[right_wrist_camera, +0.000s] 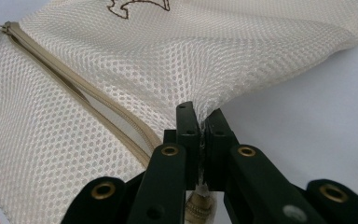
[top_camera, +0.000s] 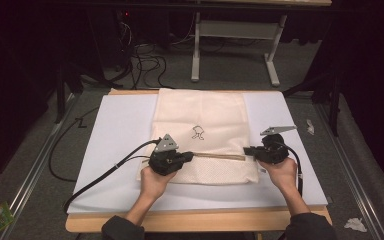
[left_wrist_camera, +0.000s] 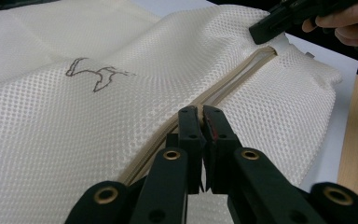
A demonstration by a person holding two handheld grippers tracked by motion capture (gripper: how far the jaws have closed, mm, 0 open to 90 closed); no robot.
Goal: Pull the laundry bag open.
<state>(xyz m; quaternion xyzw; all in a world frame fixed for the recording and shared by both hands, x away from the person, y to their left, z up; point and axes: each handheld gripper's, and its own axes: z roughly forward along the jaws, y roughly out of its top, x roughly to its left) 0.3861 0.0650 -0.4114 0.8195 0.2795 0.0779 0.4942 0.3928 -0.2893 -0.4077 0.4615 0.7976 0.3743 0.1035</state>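
The cream mesh laundry bag (top_camera: 200, 135) lies flat on the white surface (top_camera: 120, 125), its beige zipper (top_camera: 220, 157) stretched between the clenched left tool (left_wrist_camera: 202, 122) at the slider and the right tool (right_wrist_camera: 200, 122) clamping the bag's end, so unzipping likely needs a steady counter-pull.

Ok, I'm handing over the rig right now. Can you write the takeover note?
Left gripper: shut on the beige zipper of the cream mesh laundry bag, at the zipper's left end.
Right gripper: shut on the bag's mesh edge by the zipper's right end.
Bag lies flat on the white table mat.
Done: both grips set, zipper line held taut.
Left: working the zipper; whether it is open or closed is unclear.
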